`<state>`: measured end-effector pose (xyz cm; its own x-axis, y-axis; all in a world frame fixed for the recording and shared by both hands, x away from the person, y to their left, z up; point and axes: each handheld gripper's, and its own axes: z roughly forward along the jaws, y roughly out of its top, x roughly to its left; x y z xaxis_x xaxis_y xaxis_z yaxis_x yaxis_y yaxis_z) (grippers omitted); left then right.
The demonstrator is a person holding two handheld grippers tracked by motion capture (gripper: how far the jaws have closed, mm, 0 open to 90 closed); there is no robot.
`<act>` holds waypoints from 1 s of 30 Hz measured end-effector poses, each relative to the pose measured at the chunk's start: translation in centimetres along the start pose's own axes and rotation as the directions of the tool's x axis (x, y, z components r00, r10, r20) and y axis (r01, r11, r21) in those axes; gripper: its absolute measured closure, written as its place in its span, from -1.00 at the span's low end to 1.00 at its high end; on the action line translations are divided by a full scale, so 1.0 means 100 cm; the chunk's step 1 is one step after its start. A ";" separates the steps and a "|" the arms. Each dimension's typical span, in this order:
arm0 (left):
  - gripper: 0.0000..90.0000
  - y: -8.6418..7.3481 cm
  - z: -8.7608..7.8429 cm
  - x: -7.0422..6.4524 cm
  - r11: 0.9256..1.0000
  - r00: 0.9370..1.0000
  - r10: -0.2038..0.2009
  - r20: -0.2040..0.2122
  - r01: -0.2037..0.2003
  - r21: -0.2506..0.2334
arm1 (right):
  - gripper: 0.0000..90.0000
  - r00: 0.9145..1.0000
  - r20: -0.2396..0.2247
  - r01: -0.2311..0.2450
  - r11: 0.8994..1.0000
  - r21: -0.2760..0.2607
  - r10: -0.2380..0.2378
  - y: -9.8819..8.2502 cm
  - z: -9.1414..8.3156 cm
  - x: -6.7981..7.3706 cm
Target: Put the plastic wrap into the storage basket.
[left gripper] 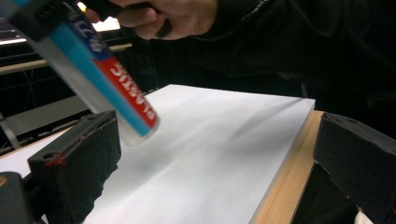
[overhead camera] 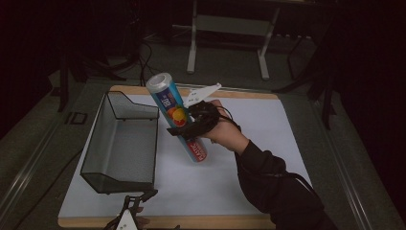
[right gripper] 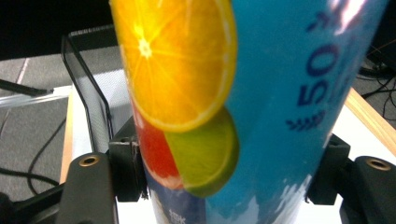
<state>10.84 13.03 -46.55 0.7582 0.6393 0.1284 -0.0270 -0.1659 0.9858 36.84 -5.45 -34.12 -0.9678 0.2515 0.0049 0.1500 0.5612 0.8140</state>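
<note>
Right gripper [overhead camera: 187,125] clamped on one blue cylinder tube [overhead camera: 176,116], tilted, lifted off the white board [overhead camera: 268,124], mid-table, just right of one wire mesh basket [overhead camera: 122,143]. Its lower end is partly hidden by the hand [overhead camera: 225,132]. Left gripper [overhead camera: 129,218], near edge, cut off; jaws wide apart, holding nothing.

Cut off at the bottom edge of the high view: left gripper [overhead camera: 128,218], mostly out of frame, and sleeve [overhead camera: 282,191]. Blurred with motion in the left gripper view: blue tube [left gripper: 93,70], top cropped at the left corner. Print on the tube too small to read from above. Behind the tube in the right gripper view, mesh basket [right gripper: 86,88] largely hidden.
</note>
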 end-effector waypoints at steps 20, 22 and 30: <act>-0.96 0.002 -0.009 -0.004 1.000 0.998 -0.004 -0.070 0.004 0.002 | -0.30 0.989 0.012 -0.141 0.979 -0.147 0.144 0.058 0.035 0.022; -0.96 0.002 -0.011 -0.003 1.000 0.996 -0.009 -0.087 0.010 0.000 | -0.30 0.987 0.007 -0.158 0.974 -0.164 0.161 0.063 0.038 0.025; -0.96 0.002 -0.014 -0.005 1.000 0.993 0.010 -0.118 -0.009 0.011 | -0.30 0.966 -0.013 -0.254 0.945 -0.205 0.257 0.076 0.058 0.029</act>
<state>9.52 13.71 -46.28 0.6758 0.7216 0.1502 -0.0262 -0.1801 0.9833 36.35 4.16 -31.33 -0.8992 0.3774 0.2213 0.3462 0.3045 0.8873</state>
